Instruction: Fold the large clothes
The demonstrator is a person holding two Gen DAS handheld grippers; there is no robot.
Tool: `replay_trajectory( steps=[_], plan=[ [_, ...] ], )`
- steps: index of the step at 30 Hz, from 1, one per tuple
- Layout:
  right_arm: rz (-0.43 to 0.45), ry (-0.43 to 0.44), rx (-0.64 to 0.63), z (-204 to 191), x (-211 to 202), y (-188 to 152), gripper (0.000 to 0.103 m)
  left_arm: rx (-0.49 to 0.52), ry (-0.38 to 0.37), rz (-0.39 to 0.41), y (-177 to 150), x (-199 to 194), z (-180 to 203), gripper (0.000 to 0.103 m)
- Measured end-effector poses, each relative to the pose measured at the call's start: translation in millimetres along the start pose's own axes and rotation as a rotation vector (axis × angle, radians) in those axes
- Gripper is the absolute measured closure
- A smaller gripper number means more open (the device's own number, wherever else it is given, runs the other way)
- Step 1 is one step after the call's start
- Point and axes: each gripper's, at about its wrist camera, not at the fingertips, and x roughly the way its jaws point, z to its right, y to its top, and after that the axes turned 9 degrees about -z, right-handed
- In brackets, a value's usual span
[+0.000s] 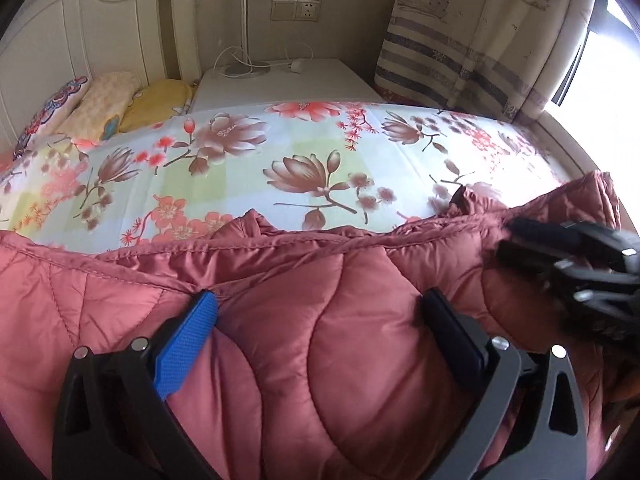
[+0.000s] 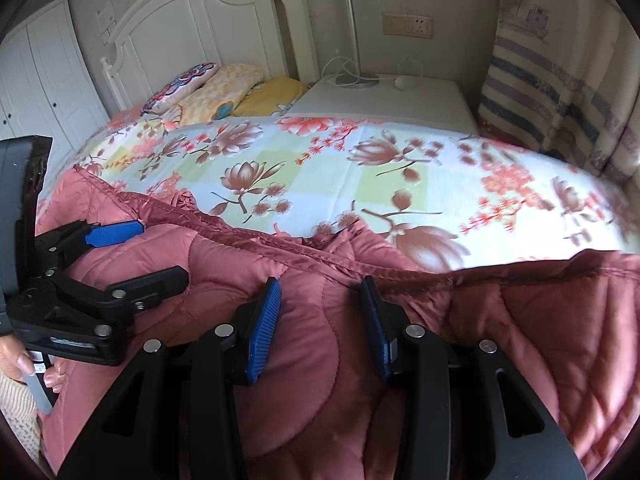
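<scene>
A rose-pink quilted jacket lies along the near side of a bed with a floral sheet. My left gripper points down onto it. Its jaws stand wide, and the padding bulges up between the blue pad and the black finger. The right wrist view shows this left gripper at the left with its fingers apart. My right gripper has its blue pads pressed on a thick fold of the jacket just below the hem. In the left wrist view the right gripper is at the jacket's right end.
Pillows lie by the white headboard. A white nightstand with a lamp base and a cable stands beyond the bed. A striped curtain hangs at the right and a white wardrobe is at the left. A hand holds the left gripper's handle.
</scene>
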Motion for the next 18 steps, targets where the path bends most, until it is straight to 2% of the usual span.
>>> replay_trajectory(
  steps=[3, 4, 5, 7, 9, 10, 11, 13, 14, 16, 18],
  plan=[
    [0.144, -0.044, 0.028, 8, -58, -8, 0.049, -0.003, 0.0, -0.002, 1, 1, 0, 0.002],
    [0.165, -0.07, 0.039, 12, -69, -10, 0.036, -0.002, 0.001, -0.002, 0, 1, -1, 0.002],
    [0.183, -0.119, 0.053, 19, -80, -13, 0.028, -0.001, 0.002, -0.002, 0, 1, -1, 0.002],
    [0.149, -0.197, 0.072, 34, -80, -16, 0.027, -0.002, 0.001, -0.002, -1, 0, -1, 0.002],
    [0.05, -0.238, 0.102, 53, -57, -19, 0.027, -0.004, -0.003, -0.001, -1, 1, -2, 0.002],
    [-0.021, -0.228, 0.126, 65, -35, -23, 0.027, -0.005, -0.005, -0.001, -1, 0, -2, 0.002],
    [-0.081, -0.174, 0.154, 77, -13, -28, 0.027, -0.006, -0.006, 0.001, -1, 0, -2, 0.002],
    [-0.089, -0.073, 0.22, 91, -3, -28, 0.026, -0.012, -0.008, 0.003, -2, 0, -3, 0.002],
    [-0.091, -0.061, 0.234, 94, -6, -25, 0.026, -0.014, -0.007, 0.003, -1, 0, -4, 0.002],
    [-0.09, -0.071, 0.243, 94, -13, -23, 0.029, -0.014, -0.005, 0.003, -2, 0, -3, 0.002],
    [-0.05, -0.092, 0.264, 92, -33, -26, 0.03, -0.015, -0.005, 0.004, -2, 0, -4, 0.002]
  ],
)
